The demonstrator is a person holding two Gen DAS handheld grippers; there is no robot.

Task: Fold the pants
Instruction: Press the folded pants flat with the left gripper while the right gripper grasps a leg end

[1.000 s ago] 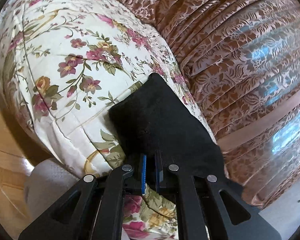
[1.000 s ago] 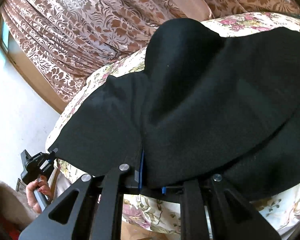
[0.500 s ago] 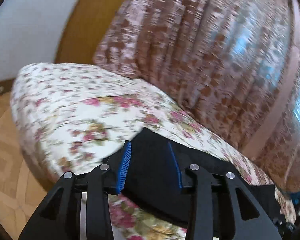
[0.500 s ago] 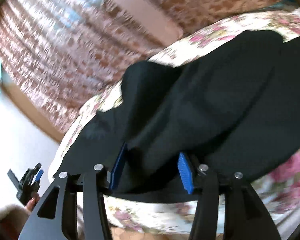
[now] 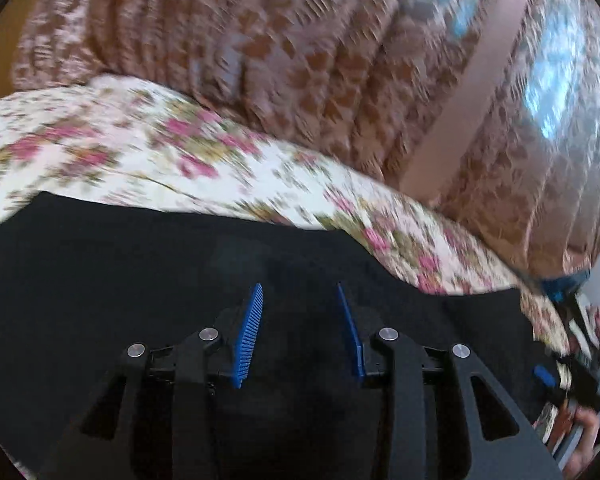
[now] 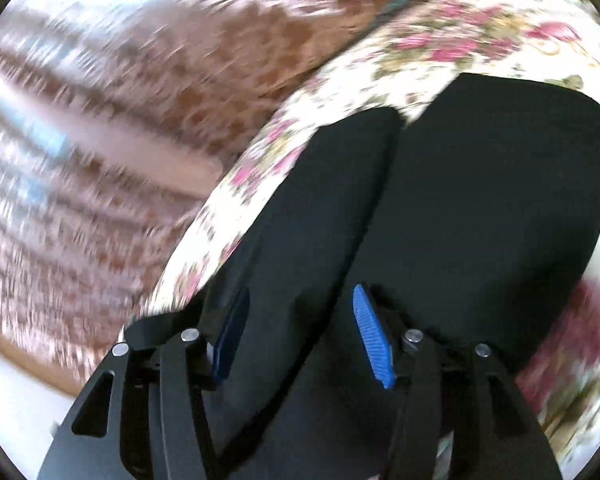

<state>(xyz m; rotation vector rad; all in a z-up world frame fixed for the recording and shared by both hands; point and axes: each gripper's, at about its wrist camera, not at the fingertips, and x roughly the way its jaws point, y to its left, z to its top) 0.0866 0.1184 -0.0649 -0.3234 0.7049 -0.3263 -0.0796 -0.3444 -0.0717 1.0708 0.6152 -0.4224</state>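
The black pants [image 5: 148, 280] lie flat on the floral bedspread [image 5: 112, 152]. In the right wrist view the pants [image 6: 480, 208] show two layers side by side with a seam between them. My left gripper [image 5: 299, 320] is open above the black cloth, blue pads apart, holding nothing. My right gripper [image 6: 300, 332] is open too, over the near edge of the pants. The other gripper and the hand on it [image 5: 580, 392] show at the right edge of the left wrist view. Both views are blurred by motion.
Brown patterned curtains [image 5: 340, 60] hang behind the bed and also show in the right wrist view [image 6: 100, 140]. The bedspread's edge [image 6: 204, 248] curves down at the left of the pants. A pale wall or floor strip [image 6: 8, 400] shows at lower left.
Both grippers were shut on the pants a second ago, then opened and let go. Both cameras have swung; the pants now lie flatter on the bed.
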